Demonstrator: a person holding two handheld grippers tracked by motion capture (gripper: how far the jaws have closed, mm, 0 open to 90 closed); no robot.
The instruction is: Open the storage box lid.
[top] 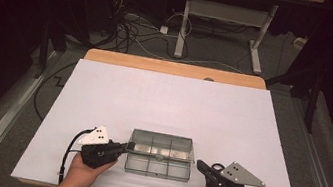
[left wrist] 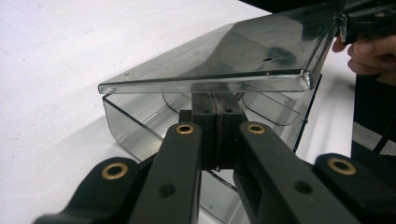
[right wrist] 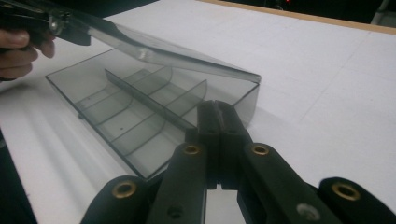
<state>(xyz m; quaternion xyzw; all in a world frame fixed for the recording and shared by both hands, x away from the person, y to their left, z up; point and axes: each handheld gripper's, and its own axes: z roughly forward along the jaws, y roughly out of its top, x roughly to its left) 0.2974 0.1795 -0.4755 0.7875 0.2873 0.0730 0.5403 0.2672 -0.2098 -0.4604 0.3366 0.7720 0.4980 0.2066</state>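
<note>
1. The clear compartment box [top: 158, 162] sits near the worktop's [top: 168, 99] front edge, between both hands.
2. The left gripper [top: 129, 146], jaws closed, seems to pinch the lid [right wrist: 177, 53], propping it half-open.
3. The right gripper [top: 199, 165], closed and empty, waits beside the box.

- The bench [top: 173, 68] had a wooden top, its far edge bare.
- A white sheet [top: 168, 104] covered nearly all of it.
- A clear plastic box [top: 158, 167] with dividers sat on the sheet near the front edge, lid raised.
</note>
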